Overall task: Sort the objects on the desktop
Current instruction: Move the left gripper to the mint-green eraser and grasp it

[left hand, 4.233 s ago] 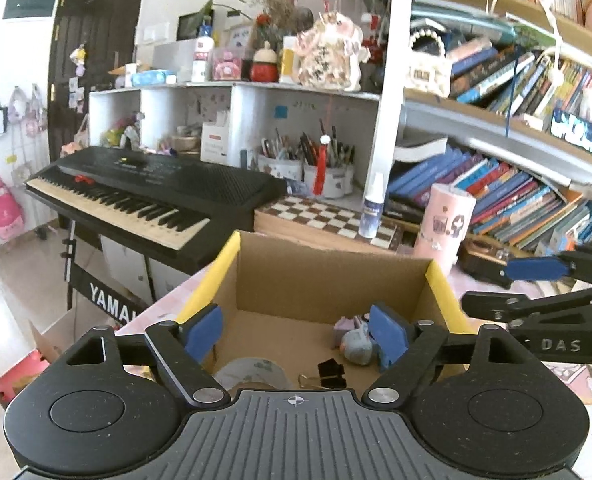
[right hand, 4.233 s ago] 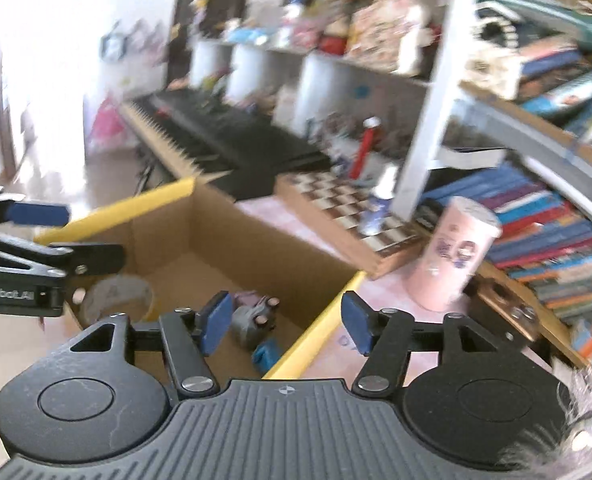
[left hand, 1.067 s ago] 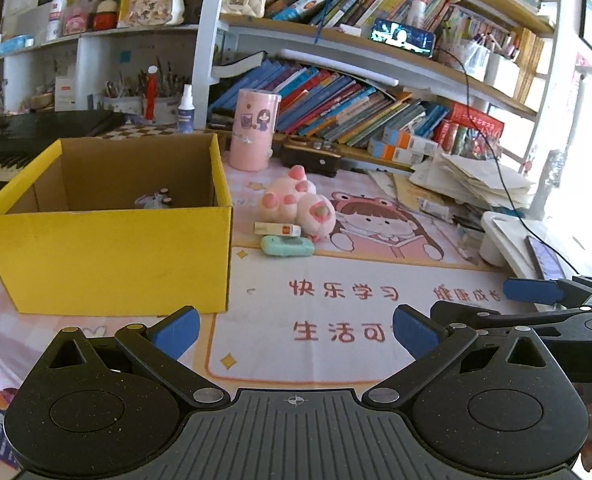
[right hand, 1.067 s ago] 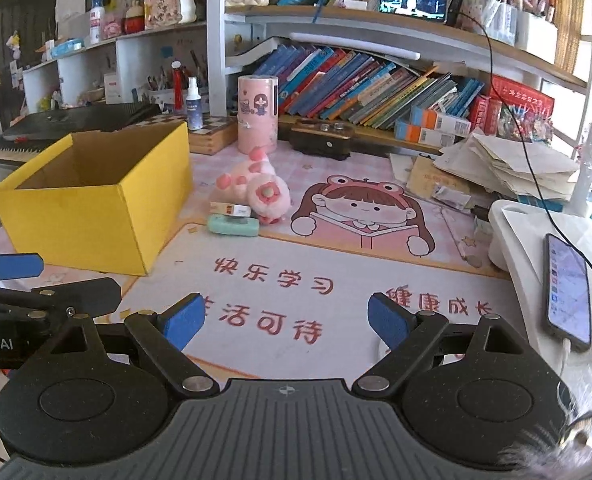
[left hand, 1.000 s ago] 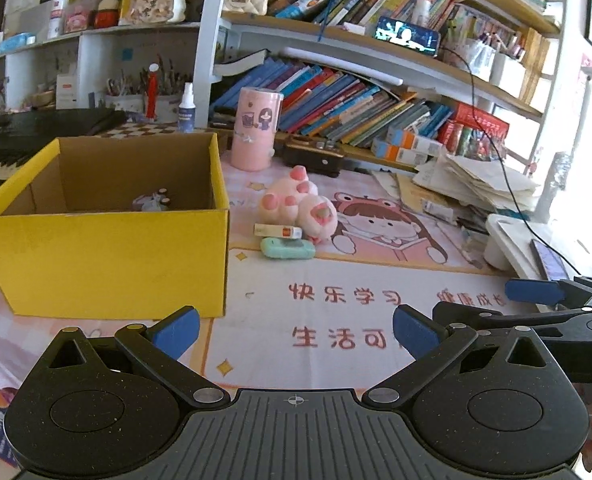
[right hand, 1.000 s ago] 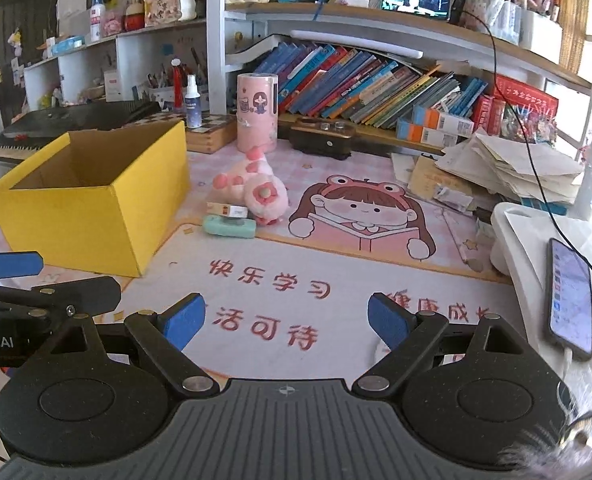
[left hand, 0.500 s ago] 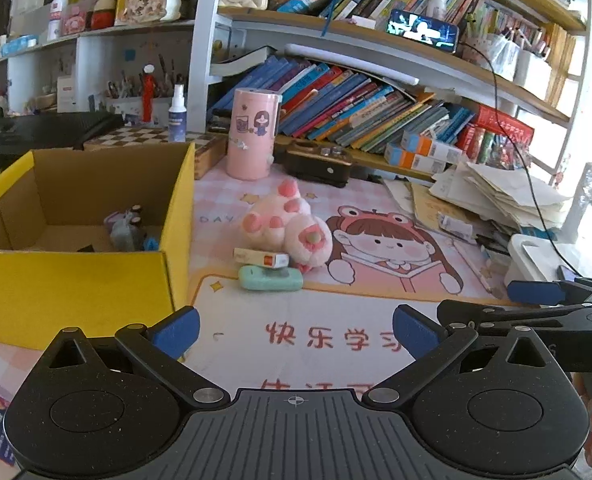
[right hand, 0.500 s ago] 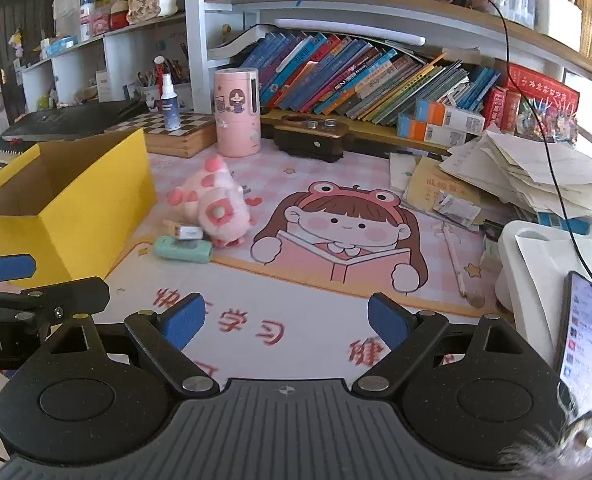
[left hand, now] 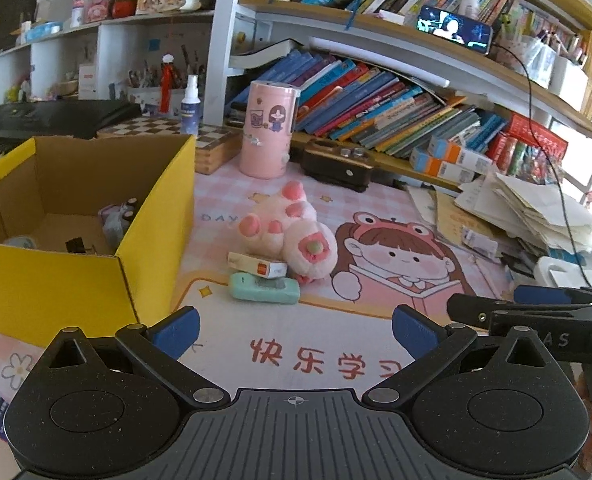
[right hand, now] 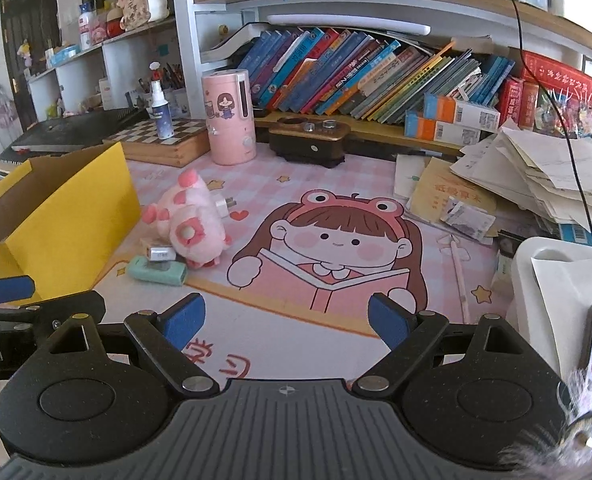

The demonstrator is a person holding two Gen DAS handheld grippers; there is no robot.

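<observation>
**Both grippers empty, short of a three-item cluster beside the box**

Left gripper [left hand: 293,326] and right gripper [right hand: 285,318] both have jaws apart, nothing between them, above the mat [left hand: 320,356]. Ahead of the left gripper: green eraser [left hand: 263,292], small carton [left hand: 257,267] lying partly on it, plush [left hand: 287,236] touching both. Risk: closing on one item is likely to drag or topple its neighbours. Ahead-left, the box [left hand: 55,280] wall stands near; a low carry could strike it.

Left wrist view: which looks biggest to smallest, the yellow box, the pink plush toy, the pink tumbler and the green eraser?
1. Yellow box, though it is nearest the camera.
2. Pink plush toy.
3. Pink tumbler, close to the toy and farther back, so unsure.
4. Green eraser.
</observation>
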